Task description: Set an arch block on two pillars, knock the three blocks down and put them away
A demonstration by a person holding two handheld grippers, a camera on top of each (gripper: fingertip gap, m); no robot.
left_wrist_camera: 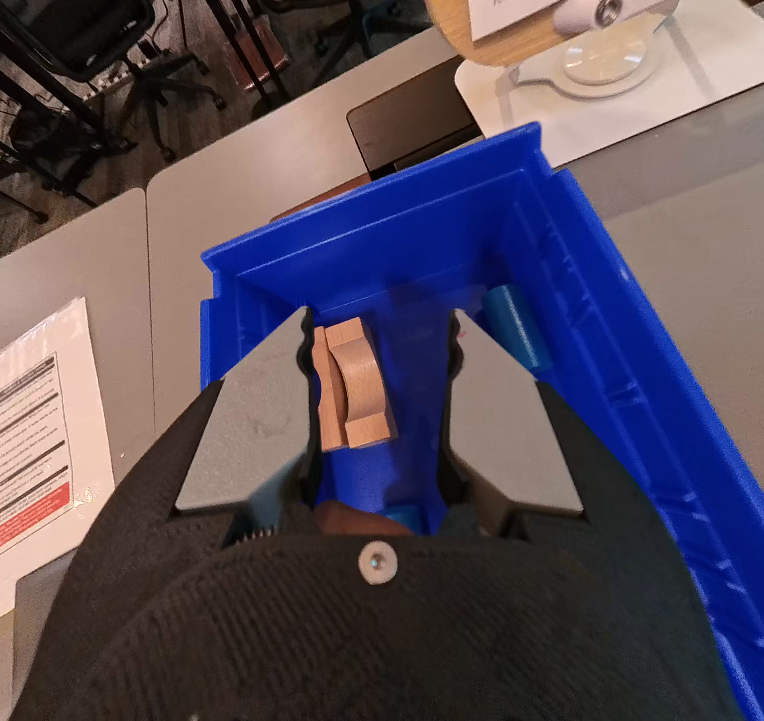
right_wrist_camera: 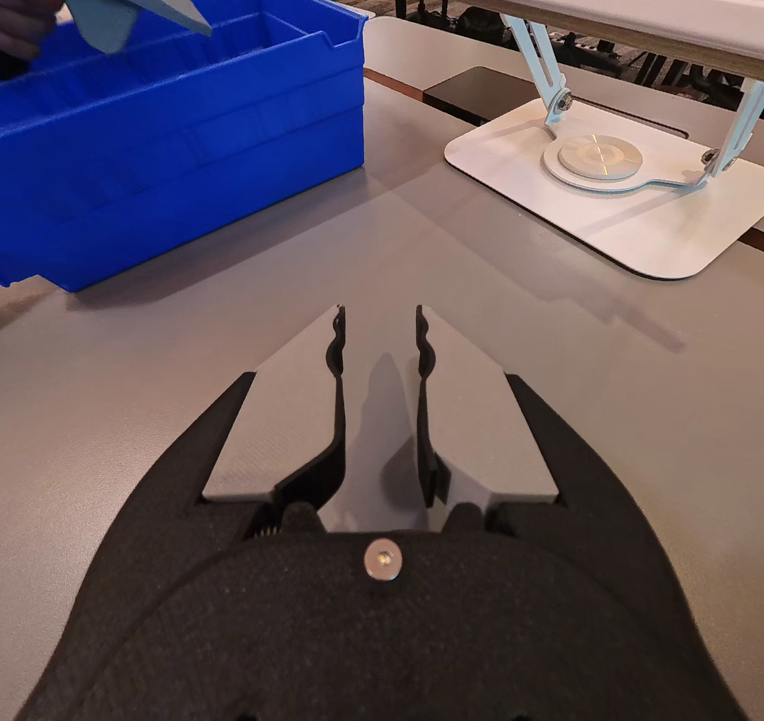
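Item 1, left gripper (left_wrist_camera: 378, 317): hung over the blue bin (left_wrist_camera: 612, 329), tongs wide, right pad clear of everything. Judged a drop-off pose, w/ nothing gripped.

Item 2, arch block (left_wrist_camera: 364, 387): plain wood, lay on the bin floor on its side, just beside the left finger (left_wrist_camera: 256, 403); whether it touched the pad, couldn't tell. Prob. put away already.

Item 3, blue pillar (left_wrist_camera: 516, 329): lay along the bin's right wall, near the far corner. A 2nd blue piece (left_wrist_camera: 401, 515) and something brown showed at the near end, mostly hidden behind the gripper body, so the third block couldn't be confirmed.

Item 4, right gripper (right_wrist_camera: 380, 312): low over the grey table (right_wrist_camera: 496, 329), well apart from the bin, tongs narrow but parted, nothing between them. Looked parked out of the way.

Item 5, misc.: white stand (right_wrist_camera: 620, 213) at the far right, top cut off; printed sheet (left_wrist_camera: 37, 432) at the left edge, part out of frame. Bin interior not visible from the right side; a hand at that view's corner was cropped.
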